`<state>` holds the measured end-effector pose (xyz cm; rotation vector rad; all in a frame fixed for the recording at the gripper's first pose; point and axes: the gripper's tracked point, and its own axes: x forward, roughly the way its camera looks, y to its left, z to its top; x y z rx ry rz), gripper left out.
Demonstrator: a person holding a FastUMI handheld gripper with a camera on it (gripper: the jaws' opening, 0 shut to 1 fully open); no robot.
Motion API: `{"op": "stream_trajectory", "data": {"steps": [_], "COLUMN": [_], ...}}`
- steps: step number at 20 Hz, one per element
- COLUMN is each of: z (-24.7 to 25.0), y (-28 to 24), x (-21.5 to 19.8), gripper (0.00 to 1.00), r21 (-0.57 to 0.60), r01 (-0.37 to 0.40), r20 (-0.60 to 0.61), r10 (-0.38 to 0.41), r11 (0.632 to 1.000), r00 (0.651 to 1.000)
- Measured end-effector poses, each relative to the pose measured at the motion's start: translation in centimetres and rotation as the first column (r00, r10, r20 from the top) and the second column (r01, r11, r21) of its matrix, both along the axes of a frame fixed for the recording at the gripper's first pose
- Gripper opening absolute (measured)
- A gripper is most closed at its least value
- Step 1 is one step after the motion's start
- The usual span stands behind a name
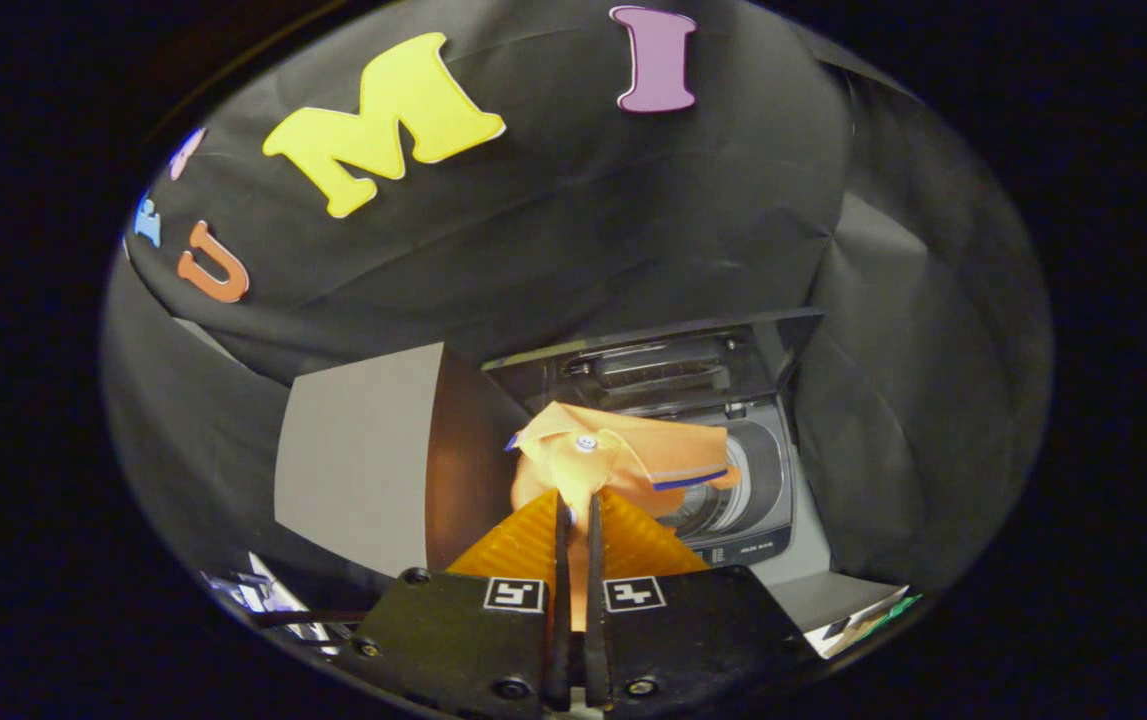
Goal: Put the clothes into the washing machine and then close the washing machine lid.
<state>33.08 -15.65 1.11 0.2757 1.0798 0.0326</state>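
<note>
Washing machine (743,500) control panel is carrying small pale print at its near edge; too small and blurred to read. Hand-held gripper (578,520), fingers pinched on the orange shirt (613,455), is bearing two square black-and-white coded markers, no letters. No other legible text is showing.

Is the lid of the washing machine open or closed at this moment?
Open. The lid stands raised behind the washing machine, and the drum opening shows under the orange garment pinched in the claw.

Grey box (358,455) stands left of machine; papers (258,597) lie low left, more papers (858,622) low right.
</note>
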Motion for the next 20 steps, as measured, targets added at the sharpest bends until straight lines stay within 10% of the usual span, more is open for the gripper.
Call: {"op": "stream_trajectory", "data": {"steps": [20], "z": [-10.6], "y": [-3.9], "x": [1.8], "gripper": [0.09], "r21": [-0.082], "r01": [-0.026], "r20": [-0.123], "r10": [0.016], "r11": [0.996], "r00": [0.992]}}
